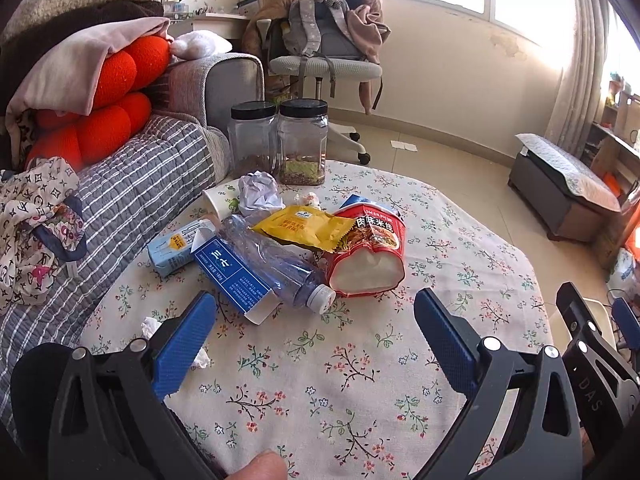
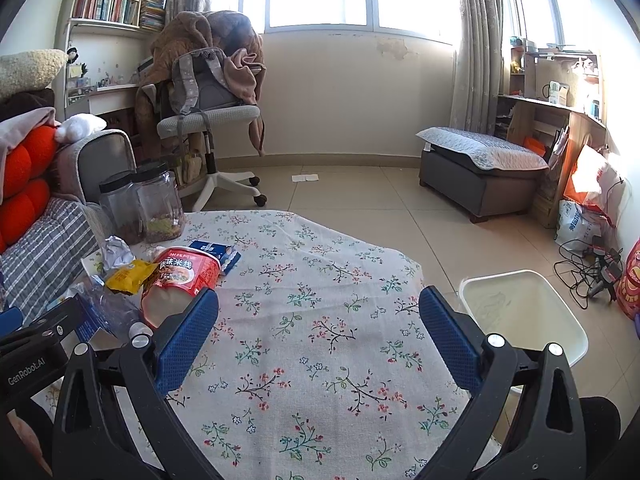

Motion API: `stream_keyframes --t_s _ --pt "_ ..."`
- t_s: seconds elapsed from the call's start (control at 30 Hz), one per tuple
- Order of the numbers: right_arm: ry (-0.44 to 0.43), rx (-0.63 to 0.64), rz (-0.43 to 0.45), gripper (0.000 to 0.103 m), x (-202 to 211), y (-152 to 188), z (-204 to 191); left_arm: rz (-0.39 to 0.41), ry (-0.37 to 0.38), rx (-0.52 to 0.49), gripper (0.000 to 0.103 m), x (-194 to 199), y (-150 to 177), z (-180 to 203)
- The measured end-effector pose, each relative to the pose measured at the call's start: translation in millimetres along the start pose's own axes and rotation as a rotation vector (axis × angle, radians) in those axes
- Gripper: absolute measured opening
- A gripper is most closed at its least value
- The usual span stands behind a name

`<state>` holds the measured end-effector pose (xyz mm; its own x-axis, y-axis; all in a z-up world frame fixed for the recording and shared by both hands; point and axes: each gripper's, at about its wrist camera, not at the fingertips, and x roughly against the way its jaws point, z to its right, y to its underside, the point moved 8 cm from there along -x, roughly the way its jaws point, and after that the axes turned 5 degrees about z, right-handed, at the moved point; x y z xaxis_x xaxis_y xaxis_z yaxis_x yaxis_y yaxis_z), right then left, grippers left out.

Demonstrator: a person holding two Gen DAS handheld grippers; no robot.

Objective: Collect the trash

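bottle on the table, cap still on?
Yes: in the left wrist view the crushed plastic bottle lies on its side on the floral tablecloth with its white cap screwed on.

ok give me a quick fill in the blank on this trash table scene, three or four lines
1. The clear plastic bottle on the table is lying on its ____.
2. Both jars behind the trash have lids coloured ____.
3. The yellow wrapper rests partly on the red noodle ____.
4. Both the left gripper and the right gripper have their jaws ____, holding nothing.

Missing words: side; black; cup; open
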<state>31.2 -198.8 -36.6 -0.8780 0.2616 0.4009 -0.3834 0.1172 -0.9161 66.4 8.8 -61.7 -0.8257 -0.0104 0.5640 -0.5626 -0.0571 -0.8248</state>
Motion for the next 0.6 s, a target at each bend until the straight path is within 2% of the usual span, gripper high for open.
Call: stream_keyframes --t_s 0.6 --pt "0.000 0.003 -0.005 0.096 -0.5 1.2 0.1 -0.016 -0.006 0.005 0.096 -3.0 3.5 -0.1"
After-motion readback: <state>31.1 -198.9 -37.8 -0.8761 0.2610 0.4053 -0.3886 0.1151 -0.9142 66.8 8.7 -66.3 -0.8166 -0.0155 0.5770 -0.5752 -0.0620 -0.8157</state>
